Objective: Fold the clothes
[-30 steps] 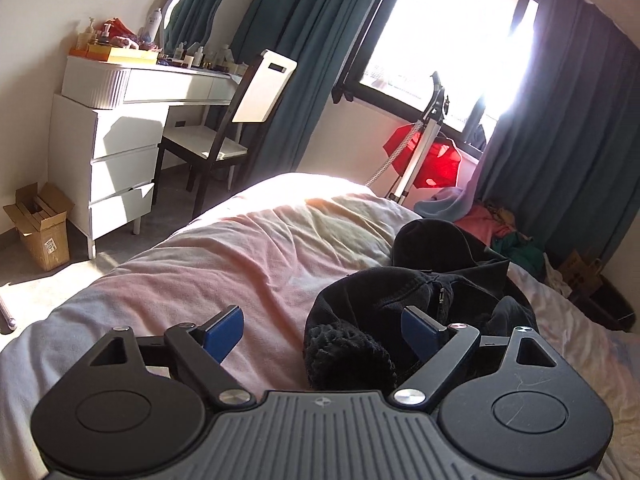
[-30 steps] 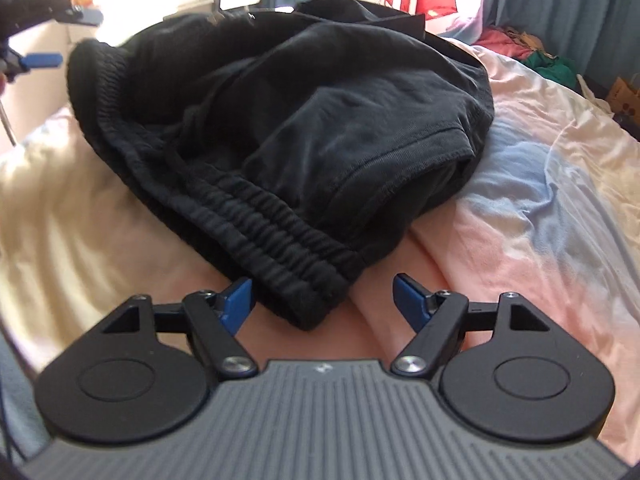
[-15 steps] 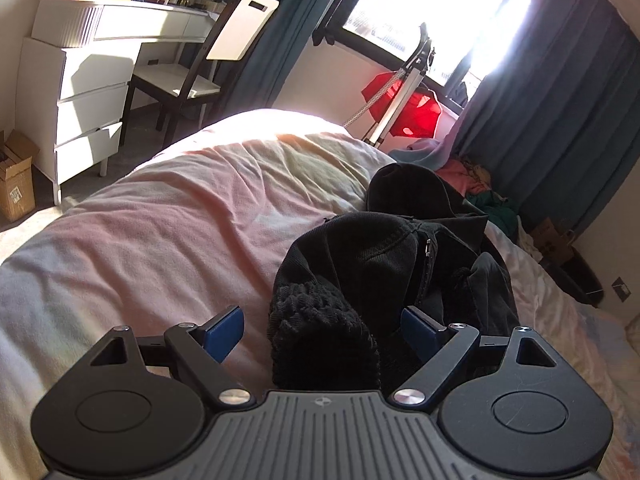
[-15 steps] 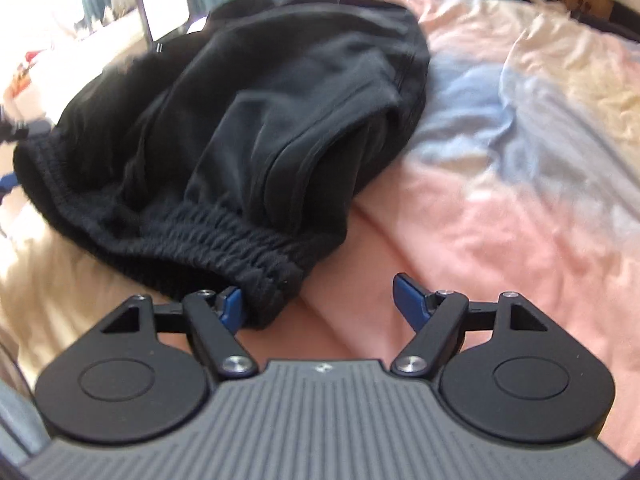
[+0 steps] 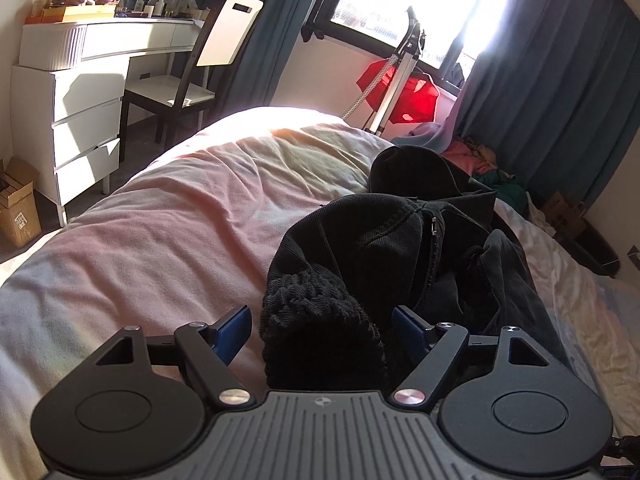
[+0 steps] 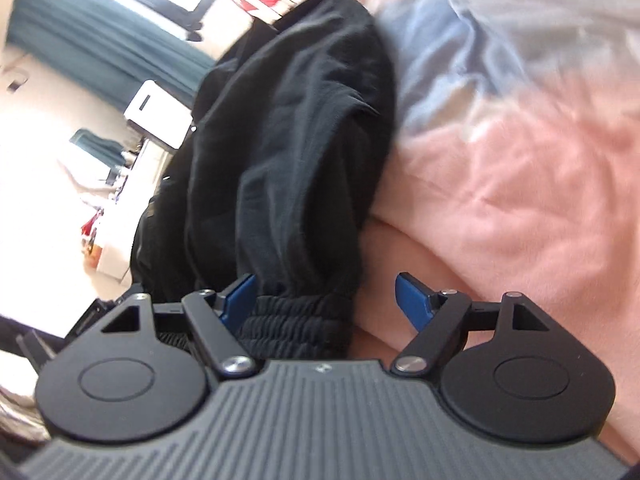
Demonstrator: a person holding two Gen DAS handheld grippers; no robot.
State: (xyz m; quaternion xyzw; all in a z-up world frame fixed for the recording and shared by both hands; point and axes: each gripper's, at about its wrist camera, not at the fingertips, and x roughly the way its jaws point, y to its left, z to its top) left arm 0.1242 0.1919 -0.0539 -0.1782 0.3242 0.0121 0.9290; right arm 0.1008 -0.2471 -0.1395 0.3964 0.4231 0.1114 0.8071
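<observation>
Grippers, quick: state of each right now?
Left tool: closing around the black garment's ribbed waistband, not yet gripping.
Right tool: open, waistband partly between its pads.

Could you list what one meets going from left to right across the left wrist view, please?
Cardboard box → white drawers → chair → black clothes → blue curtain.

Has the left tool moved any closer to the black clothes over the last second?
Yes. The left tool has come forward and down: the ribbed cuff of the black clothes now sits between its closing jaws, and the white dresser has slid outward.
</observation>
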